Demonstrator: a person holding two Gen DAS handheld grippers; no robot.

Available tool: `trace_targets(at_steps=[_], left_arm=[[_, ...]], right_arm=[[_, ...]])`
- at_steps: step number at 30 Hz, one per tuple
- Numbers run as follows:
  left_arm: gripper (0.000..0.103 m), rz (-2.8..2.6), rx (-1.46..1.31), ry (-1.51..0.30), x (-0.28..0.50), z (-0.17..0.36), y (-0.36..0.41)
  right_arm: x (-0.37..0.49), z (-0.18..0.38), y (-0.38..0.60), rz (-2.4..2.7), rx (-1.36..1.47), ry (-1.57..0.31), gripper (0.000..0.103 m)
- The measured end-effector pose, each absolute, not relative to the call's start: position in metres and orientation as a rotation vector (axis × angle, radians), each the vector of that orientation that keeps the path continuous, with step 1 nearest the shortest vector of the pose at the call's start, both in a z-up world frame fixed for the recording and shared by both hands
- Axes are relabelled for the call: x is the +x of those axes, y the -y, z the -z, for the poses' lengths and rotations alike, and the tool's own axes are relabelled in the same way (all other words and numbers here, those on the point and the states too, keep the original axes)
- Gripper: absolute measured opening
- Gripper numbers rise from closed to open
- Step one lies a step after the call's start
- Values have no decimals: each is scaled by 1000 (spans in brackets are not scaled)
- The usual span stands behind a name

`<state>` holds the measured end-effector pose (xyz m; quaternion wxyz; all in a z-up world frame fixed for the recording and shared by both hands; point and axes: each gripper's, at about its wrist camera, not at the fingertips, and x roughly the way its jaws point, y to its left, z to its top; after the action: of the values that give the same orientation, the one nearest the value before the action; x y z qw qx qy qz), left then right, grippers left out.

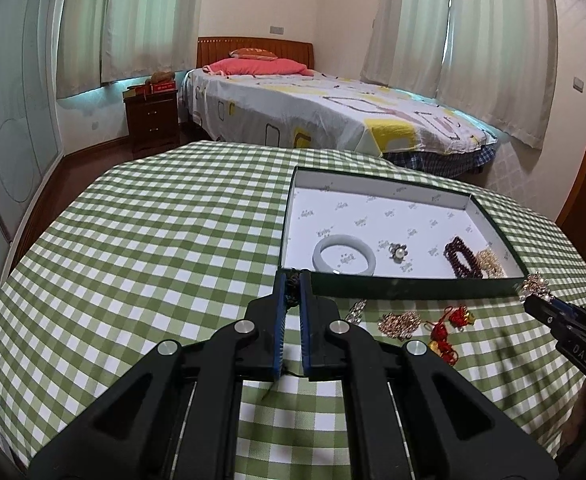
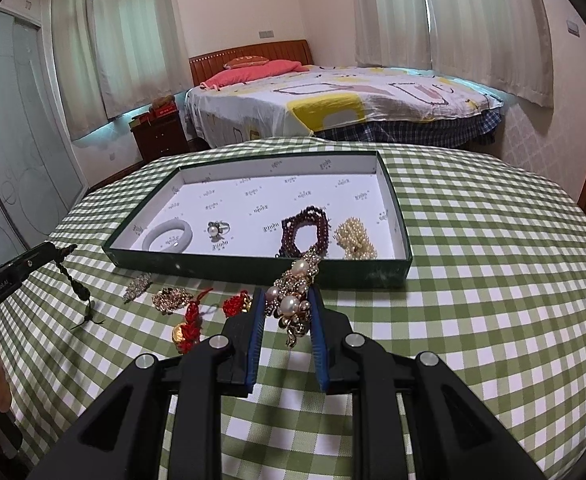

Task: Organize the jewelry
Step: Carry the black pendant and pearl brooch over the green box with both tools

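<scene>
1. Right claw (image 2: 287, 312) pinches a pearl-and-gold cluster (image 2: 293, 300), lifted off the surface; the open box (image 2: 261, 270) lies directly ahead, near wall closest.
2. Left claw (image 1: 291, 292) is pressed shut on a dark cord (image 2: 73, 276), dangling lengthwise; box ahead-right.

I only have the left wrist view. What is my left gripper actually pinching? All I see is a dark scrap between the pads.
Observer: The left gripper is shut on a dark braided cord that hangs down to the green checked cloth.
Operator: And the right gripper?
Observer: The right gripper is shut on a gold and pearl cluster piece, just short of the green tray.
Operator: What lies behind the dark red bead bracelet?
Observer: Beside the dark red bead bracelet lies a cream pearl bundle, apart from it.
</scene>
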<state>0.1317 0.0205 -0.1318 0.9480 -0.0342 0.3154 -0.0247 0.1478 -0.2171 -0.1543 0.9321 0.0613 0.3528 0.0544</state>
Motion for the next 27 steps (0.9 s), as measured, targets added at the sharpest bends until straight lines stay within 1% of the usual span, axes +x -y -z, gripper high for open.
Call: trace_targets(at_steps=[12,19,27], left_arm=[[7,102,-94,-589,142,102,-11],[7,134,-102,-544,171,84,-1],[7,155,-86,-506,219,77,18]], right_arm=[[157,136,216,-122,118,-675,22],[176,122,218,-122,101,-634,22],[210,107,222,-109,73,-576,22]])
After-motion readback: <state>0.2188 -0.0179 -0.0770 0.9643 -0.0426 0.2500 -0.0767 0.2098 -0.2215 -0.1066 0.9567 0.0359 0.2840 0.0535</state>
